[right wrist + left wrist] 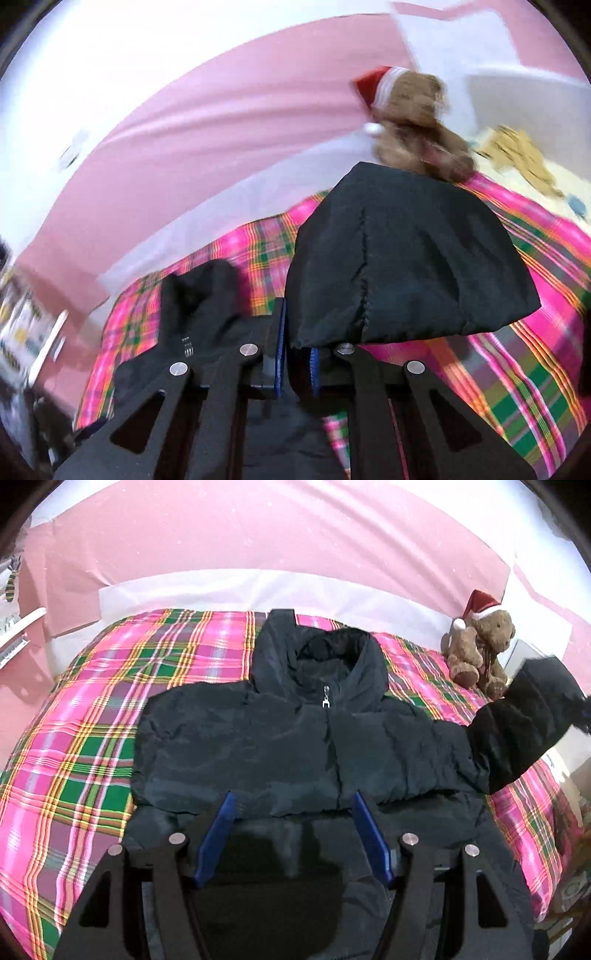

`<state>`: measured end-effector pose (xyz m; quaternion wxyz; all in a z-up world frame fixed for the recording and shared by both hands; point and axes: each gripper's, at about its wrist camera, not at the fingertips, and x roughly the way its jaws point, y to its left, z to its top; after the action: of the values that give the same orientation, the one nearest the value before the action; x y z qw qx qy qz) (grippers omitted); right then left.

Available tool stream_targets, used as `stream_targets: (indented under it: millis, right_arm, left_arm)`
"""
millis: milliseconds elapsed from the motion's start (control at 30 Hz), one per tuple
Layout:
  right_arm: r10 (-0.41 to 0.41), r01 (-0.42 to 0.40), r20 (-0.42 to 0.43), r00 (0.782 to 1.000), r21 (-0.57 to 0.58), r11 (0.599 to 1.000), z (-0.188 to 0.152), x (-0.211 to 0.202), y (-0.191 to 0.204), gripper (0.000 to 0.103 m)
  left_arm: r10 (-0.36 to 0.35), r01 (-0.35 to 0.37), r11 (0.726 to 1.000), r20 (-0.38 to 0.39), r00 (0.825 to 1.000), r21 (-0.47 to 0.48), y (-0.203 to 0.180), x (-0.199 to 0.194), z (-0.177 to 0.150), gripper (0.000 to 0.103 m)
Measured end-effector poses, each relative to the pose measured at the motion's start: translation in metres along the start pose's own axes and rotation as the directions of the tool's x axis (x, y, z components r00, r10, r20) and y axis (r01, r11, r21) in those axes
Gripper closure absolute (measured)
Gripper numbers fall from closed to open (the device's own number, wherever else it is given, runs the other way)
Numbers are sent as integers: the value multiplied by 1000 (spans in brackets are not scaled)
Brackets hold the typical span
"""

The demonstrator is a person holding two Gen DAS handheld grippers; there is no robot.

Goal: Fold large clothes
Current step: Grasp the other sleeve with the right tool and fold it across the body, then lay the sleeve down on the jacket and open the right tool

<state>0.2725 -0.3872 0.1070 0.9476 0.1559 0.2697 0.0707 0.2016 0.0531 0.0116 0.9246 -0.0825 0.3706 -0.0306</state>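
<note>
Left wrist view: a dark navy puffer jacket of crinkled, slightly glossy nylon [295, 746] lies front-up across the middle of the frame on a bed spread with a pink, green and yellow plaid blanket [81, 760]. Its zip is closed to a small silver pull [326, 698] beneath a tall padded collar. The left claw [295, 805], its ribbed blue fingers [216, 843] spread wide with nothing between them, hovers at lower centre over the jacket's hem. At the right edge one quilted sleeve [524, 723] rises off the blanket. A fuzzy brown teddy bear in a red Santa hat [480, 646] sits at upper right, against a pink and white wall [258, 535].

Right wrist view, blurred: the right claw [297, 356], at lower centre, is clamped on the sleeve's puffy cuff, which balloons up over the frame's middle, partly covering the bear.
</note>
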Motion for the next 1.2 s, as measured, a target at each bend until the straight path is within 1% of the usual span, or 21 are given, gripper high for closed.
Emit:
stream_targets:
  millis: [133, 167, 267, 333, 400, 500, 533, 567, 633, 667, 700, 767, 800, 833, 867, 933, 1000, 1033, 1100, 1167, 1200]
  right_arm:
    - [58, -63, -50, 997, -108, 992, -9, 22, 61, 92]
    - [66, -73, -63, 996, -126, 989, -13, 29, 71, 92]
    - [87, -110, -131, 988, -182, 977, -34, 59, 109, 92]
    - [87, -127, -182, 980, -222, 967, -56, 86, 134, 92]
    - [83, -140, -227, 970, -249, 959, -78, 106, 149, 91]
    - [62, -152, -306, 950, -279, 948, -115, 143, 169, 89]
    - [54, -159, -340, 939, -290, 944, -130, 157, 174, 87]
    - [46, -163, -364, 930, -297, 941, -140, 166, 177, 84]
    - [44, -179, -405, 913, -303, 936, -159, 180, 179, 71]
    - [47, -185, -410, 911, -304, 935, -161, 180, 177, 66]
    - [58, -199, -417, 907, -304, 932, -165, 182, 177, 56]
    - [52, -203, -413, 909, -331, 922, -168, 180, 182, 55]
    - [49, -203, -412, 910, -339, 919, -167, 177, 183, 53]
    - [63, -216, -416, 907, -332, 918, -166, 173, 183, 50]
    - [94, -243, -424, 901, -312, 919, -163, 167, 185, 48]
    - [160, -298, -435, 886, -272, 915, -159, 154, 184, 38]
    - [214, -341, -420, 882, -254, 905, -156, 138, 179, 38]
    - [229, -351, -408, 884, -254, 901, -153, 131, 178, 38]
    - [240, -341, -355, 903, -256, 905, -142, 116, 166, 38]
    - [210, -287, -284, 935, -265, 920, -126, 108, 146, 38]
    - [177, -241, -247, 953, -263, 934, -117, 107, 131, 38]
  left_arm:
    - [5, -4, 1000, 17, 1000, -21, 13, -11, 1, 35]
    - [7, -6, 1000, 19, 1000, -27, 17, -12, 0, 35]
    - [17, -16, 999, 25, 1000, -48, 32, -16, -2, 35]
    - [27, -25, 998, 23, 999, -63, 43, -17, -5, 35]
    - [33, -32, 997, 20, 999, -77, 53, -17, -7, 35]
    - [43, -42, 995, 13, 999, -95, 66, -14, -10, 35]
    - [45, -44, 994, 10, 999, -101, 70, -13, -11, 35]
    - [47, -46, 993, 6, 999, -107, 74, -12, -12, 35]
    - [46, -45, 992, 3, 999, -117, 79, -10, -13, 35]
    - [44, -43, 992, 2, 999, -122, 81, -9, -14, 35]
    - [41, -41, 991, 3, 999, -127, 83, -9, -13, 35]
    - [35, -34, 990, 5, 999, -137, 84, -9, -12, 35]
    - [27, -25, 990, 10, 1000, -142, 84, -10, -10, 35]
    - [21, -19, 989, 14, 1000, -145, 83, -11, -8, 35]
    - [17, -14, 989, 18, 1000, -146, 80, -12, -5, 35]
    - [5, -2, 990, 25, 1000, -138, 74, -13, 1, 35]
    - [-7, 12, 992, 35, 999, -123, 65, -12, 10, 35]
    - [-10, 15, 994, 38, 999, -112, 59, -10, 15, 35]
    - [-25, 28, 995, 39, 999, -91, 45, -2, 26, 35]
    - [-53, 55, 996, 40, 998, -68, 30, 10, 37, 35]
    - [-67, 69, 996, 38, 997, -55, 23, 17, 42, 35]
